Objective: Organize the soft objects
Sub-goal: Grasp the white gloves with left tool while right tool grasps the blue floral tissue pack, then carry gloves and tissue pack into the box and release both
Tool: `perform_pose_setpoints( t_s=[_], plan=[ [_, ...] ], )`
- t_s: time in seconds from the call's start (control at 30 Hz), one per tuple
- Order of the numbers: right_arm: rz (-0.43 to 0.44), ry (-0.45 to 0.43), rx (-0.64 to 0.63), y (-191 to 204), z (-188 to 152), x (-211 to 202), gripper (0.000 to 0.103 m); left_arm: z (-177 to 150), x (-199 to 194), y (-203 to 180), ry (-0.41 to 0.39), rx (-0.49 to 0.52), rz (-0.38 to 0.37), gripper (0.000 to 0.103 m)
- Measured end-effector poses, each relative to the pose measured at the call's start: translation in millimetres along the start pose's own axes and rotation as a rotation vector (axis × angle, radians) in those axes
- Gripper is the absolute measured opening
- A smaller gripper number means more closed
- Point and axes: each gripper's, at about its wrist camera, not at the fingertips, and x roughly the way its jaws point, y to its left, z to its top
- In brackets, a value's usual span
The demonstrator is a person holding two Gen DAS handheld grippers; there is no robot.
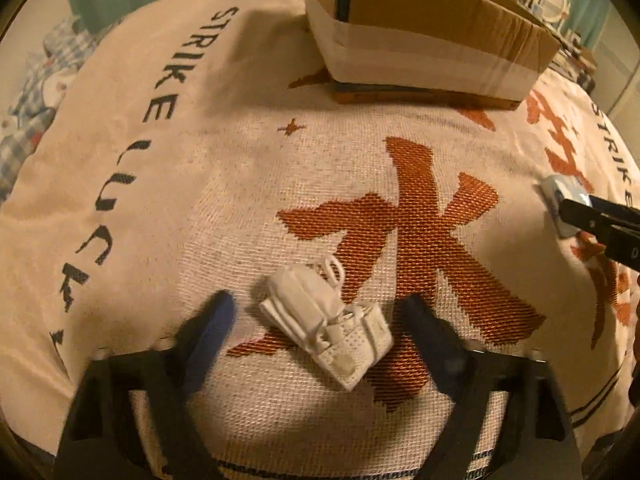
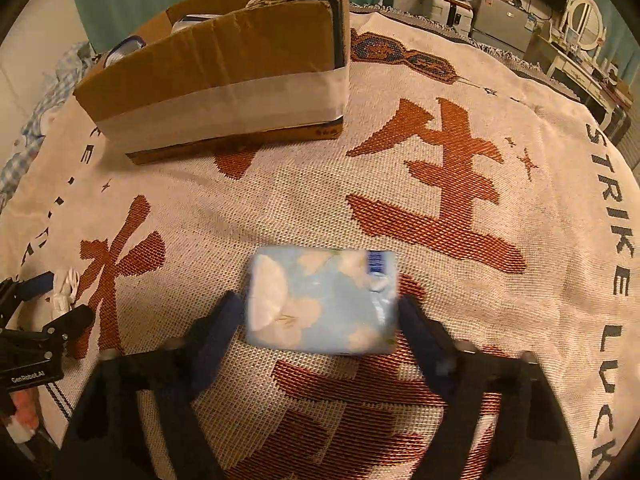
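My left hand-held gripper (image 1: 316, 320) stands wide around the folded mask (image 1: 326, 322), my right hand-held gripper (image 2: 320, 312) wide around the tissue pack (image 2: 322, 300), both meant for the box (image 2: 224, 92).

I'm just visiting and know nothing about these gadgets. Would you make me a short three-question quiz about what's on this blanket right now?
1. True or false: the left gripper has its jaws spread, with the white face mask lying between them on the blanket.
2. Multiple choice: what sits between the jaws of the right gripper? A) a sock B) a light blue tissue pack C) a sponge
3. Fill in: the cardboard ___ stands on the blanket beyond both items, open at the top.

Key:
1. True; the jaws flank the mask without touching it.
2. B
3. box
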Motion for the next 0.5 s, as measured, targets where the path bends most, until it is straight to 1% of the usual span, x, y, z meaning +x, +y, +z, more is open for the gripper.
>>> perform_pose_setpoints(
  t_s=[0.07,0.1,0.13,0.2,0.27,0.33,0.43,0.5],
  plan=[
    [0.007,-0.004,0.014,-2,0,-2,0.072,-1,-1,5,0.006,-0.007,0.0,0.065],
    [0.006,-0.009,0.016,-2,0,-4,0.071,1,-3,10,0.007,-0.014,-0.003,0.055],
    [0.008,-0.011,0.016,-2,1,-6,0.071,2,-4,12,0.01,-0.02,-0.009,0.053],
    [0.013,-0.019,0.011,0,2,-11,0.071,1,-7,15,0.01,-0.031,-0.02,0.05],
    [0.014,-0.033,0.0,3,3,-18,0.071,1,-11,19,0.013,-0.052,-0.039,0.049],
    [0.019,-0.046,-0.01,6,4,-26,0.071,-1,-19,21,0.01,-0.074,-0.077,0.049],
    [0.024,-0.083,-0.022,9,9,-44,0.071,0,-32,17,-0.011,-0.052,-0.08,0.049],
    [0.046,-0.117,-0.022,11,15,-60,0.071,2,-42,15,-0.028,-0.048,-0.087,0.049]
  ],
)
